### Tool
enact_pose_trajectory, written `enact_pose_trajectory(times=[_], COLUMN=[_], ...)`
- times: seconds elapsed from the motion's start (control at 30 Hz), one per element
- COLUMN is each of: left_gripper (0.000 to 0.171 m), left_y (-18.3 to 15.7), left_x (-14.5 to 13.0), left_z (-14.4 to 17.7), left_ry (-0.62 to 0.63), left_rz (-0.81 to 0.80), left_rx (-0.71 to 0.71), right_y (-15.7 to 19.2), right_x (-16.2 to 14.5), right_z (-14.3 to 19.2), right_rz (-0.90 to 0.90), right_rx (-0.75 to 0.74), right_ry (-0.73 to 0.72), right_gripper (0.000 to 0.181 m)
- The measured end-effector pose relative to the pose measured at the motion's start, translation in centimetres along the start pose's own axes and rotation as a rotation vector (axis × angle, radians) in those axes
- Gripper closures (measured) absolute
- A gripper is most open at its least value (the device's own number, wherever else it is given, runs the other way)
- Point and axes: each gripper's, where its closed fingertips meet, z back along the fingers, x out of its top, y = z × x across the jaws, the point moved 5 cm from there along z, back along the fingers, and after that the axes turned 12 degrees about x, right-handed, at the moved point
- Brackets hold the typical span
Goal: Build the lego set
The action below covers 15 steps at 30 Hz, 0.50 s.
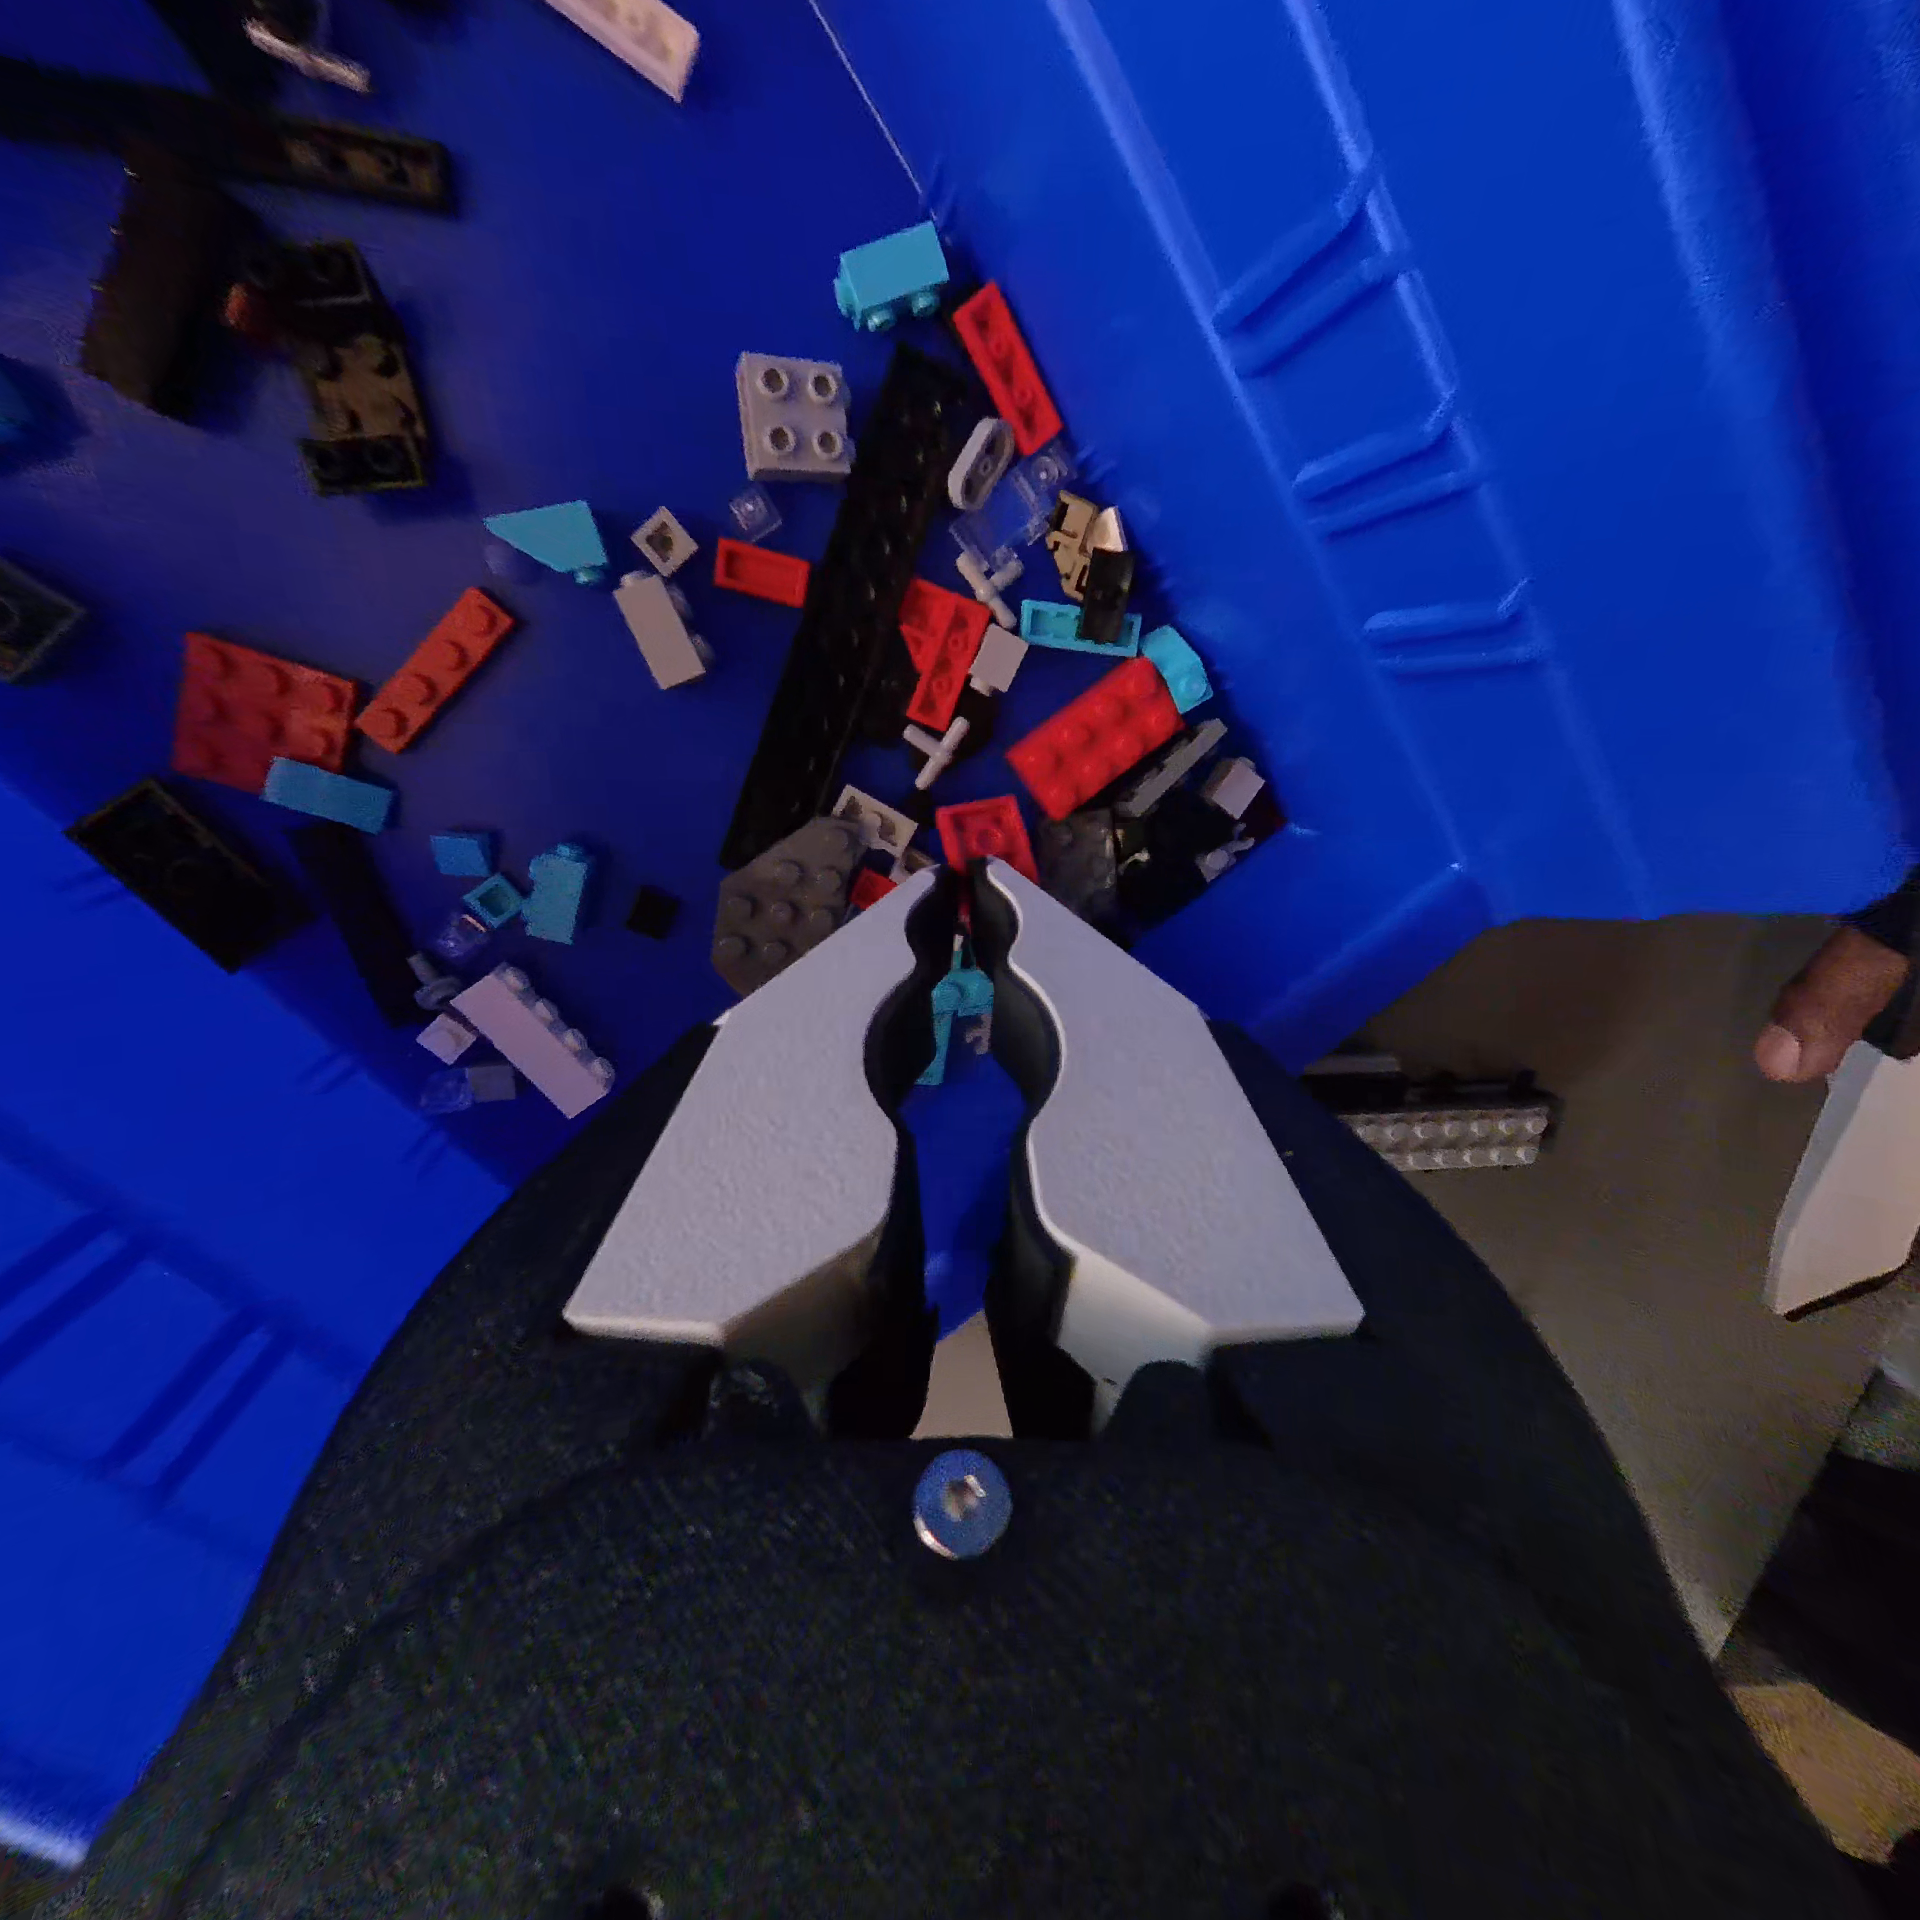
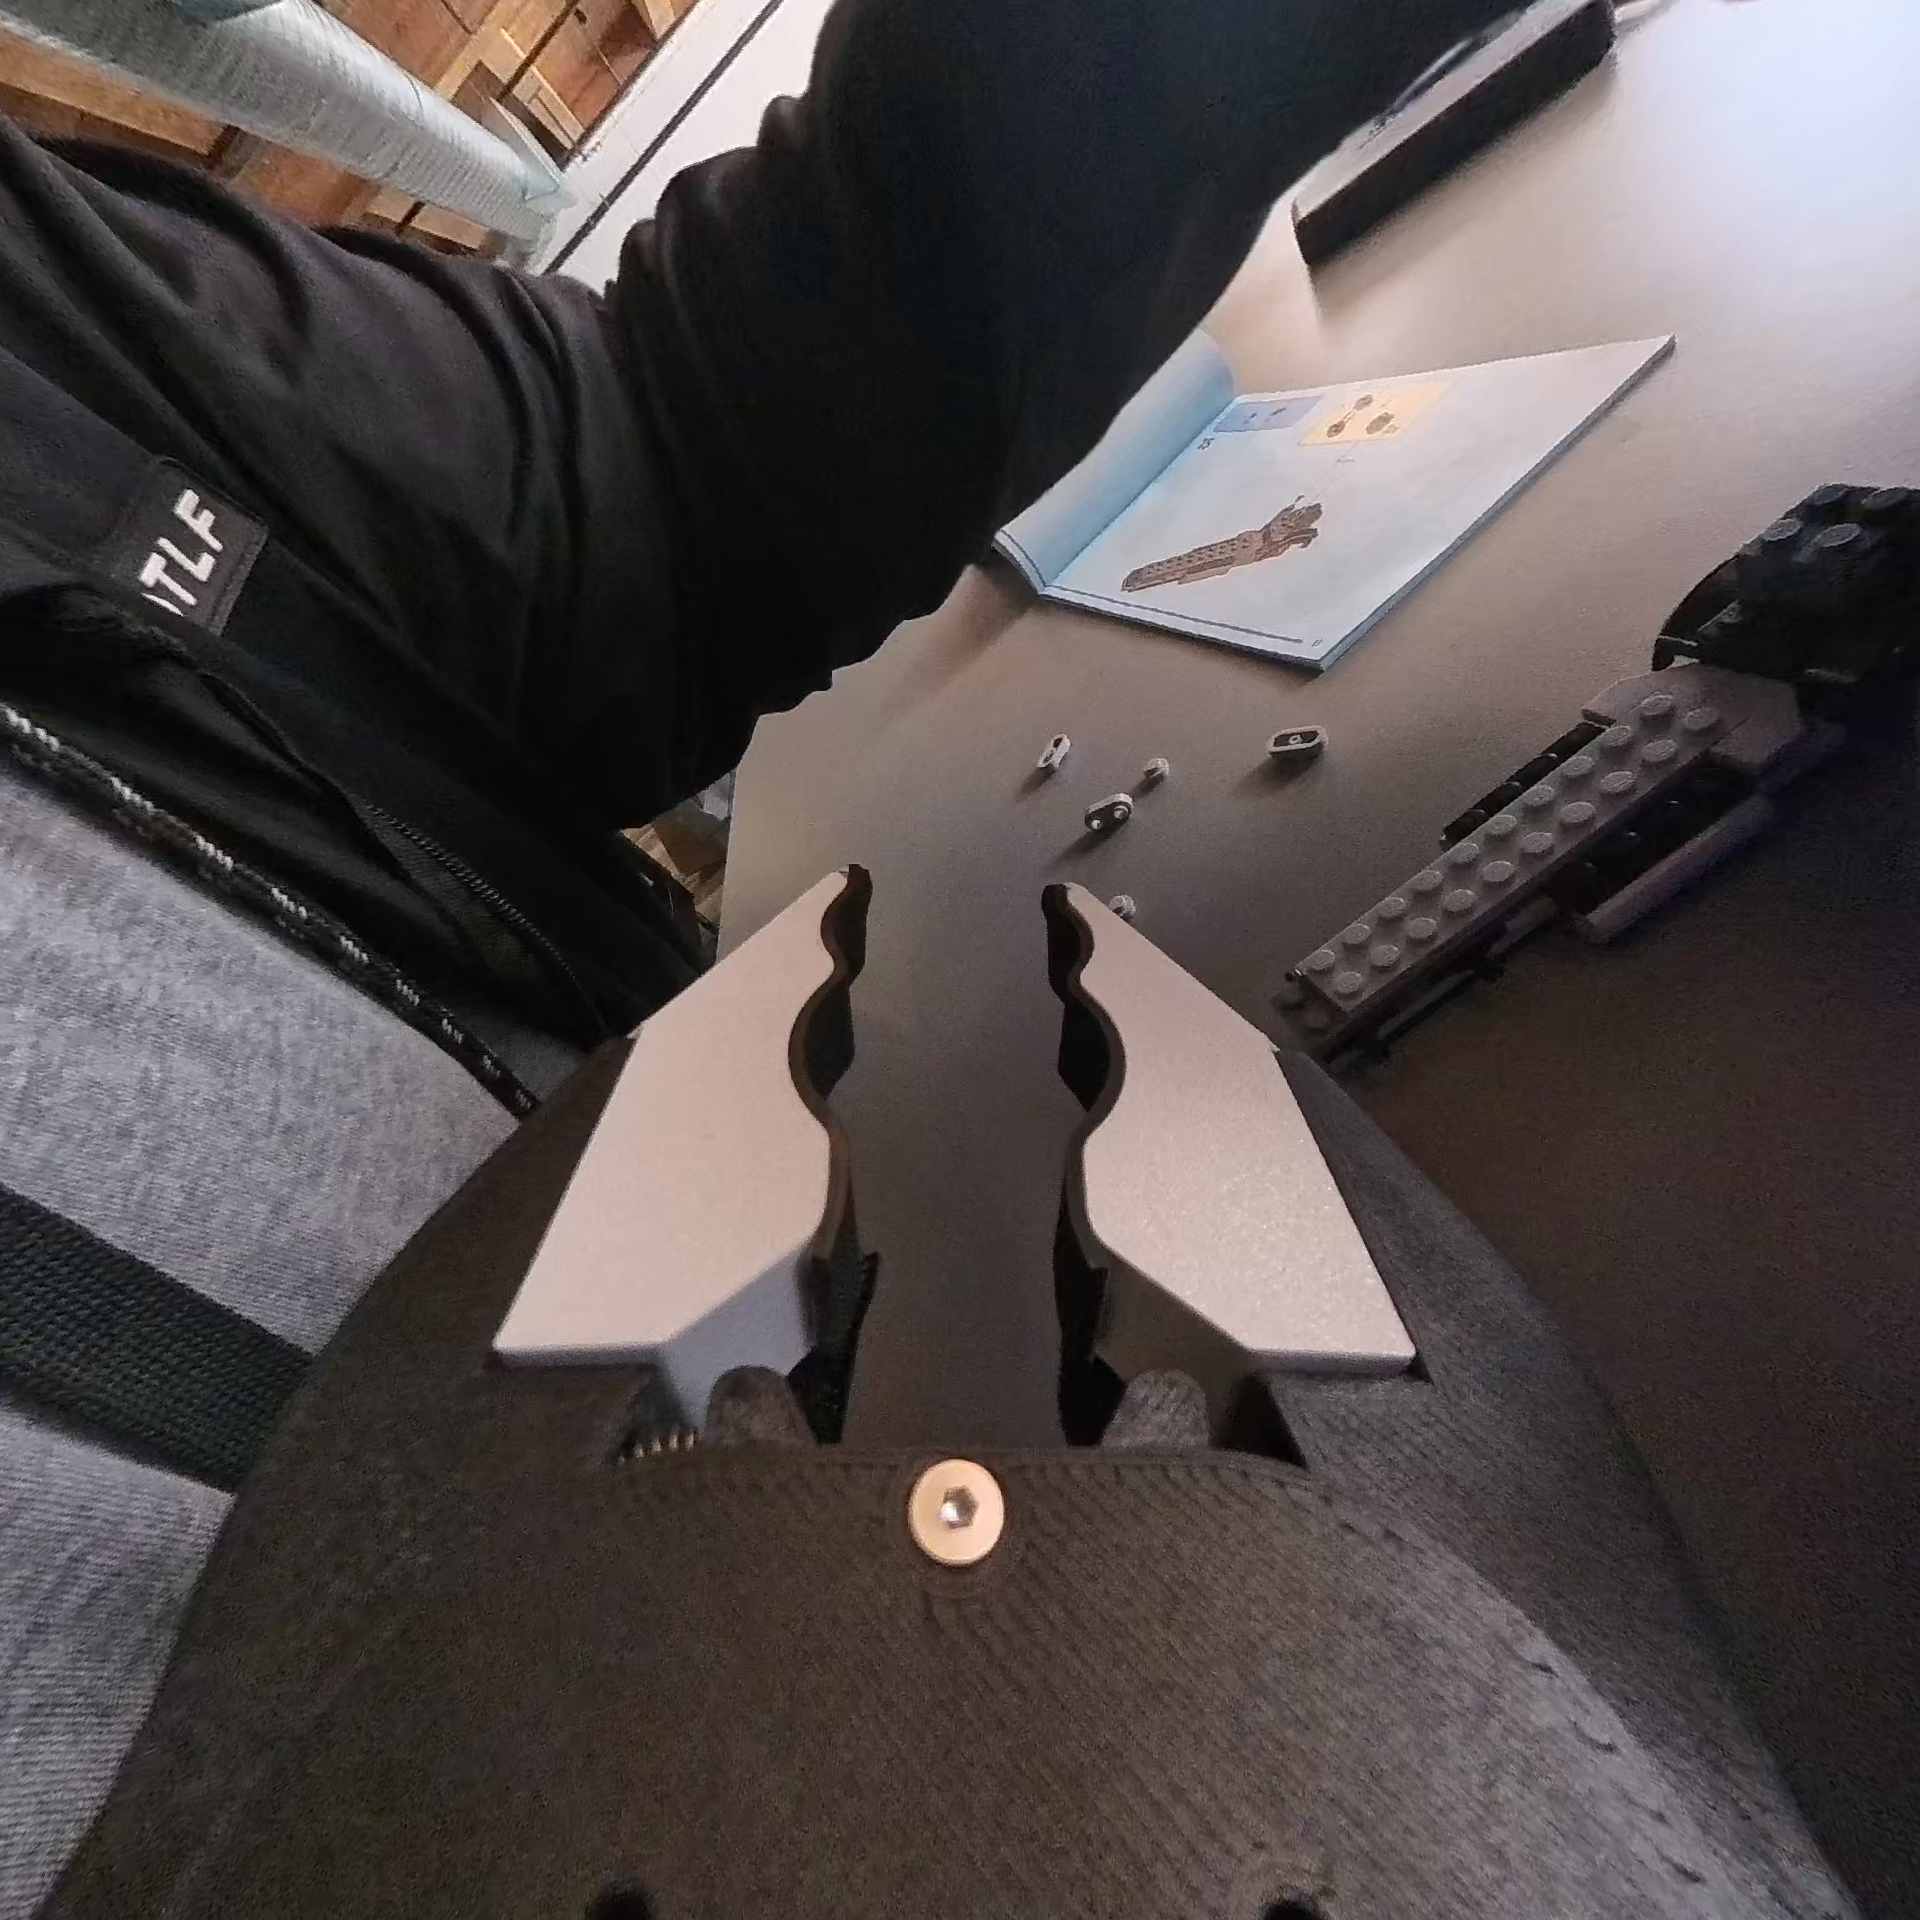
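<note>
Red, teal, black bricks in blue bin.

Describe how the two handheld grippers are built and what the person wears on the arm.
Both the left gripper and the right gripper have two flat light-grey fingers with wavy black inner pads, set in a textured black body with a silver screw. The arm wears a black sleeve.

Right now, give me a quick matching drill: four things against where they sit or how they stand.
1. left tool
2. right tool
3. instruction booklet
4. long black plate

A. lies open on the table
B. open, holding nothing
C. in the blue bin among loose bricks
D. tips nearly closed over the brick pile

Pairs: 1-D, 2-B, 3-A, 4-C
</note>
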Motion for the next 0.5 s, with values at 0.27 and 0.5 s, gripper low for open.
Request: enact_pose_trajectory(times=[0.27, 0.5], left_gripper=[0.168, 0.168], left_y=[2.8, 5.5], left_x=[2.4, 2.9], left_z=[1.9, -0.2], left_ry=[-0.13, -0.099], left_rz=[0.097, 0.155], left_rx=[0.123, 0.246], right_y=[0.0, 0.0], right_x=[0.0, 0.0], right_z=[-0.1, 0.0], right_rz=[0.002, -0.001], right_rx=[-0.003, 0.0], right_ry=[0.005, -0.002], right_gripper=[0.145, 0.146])
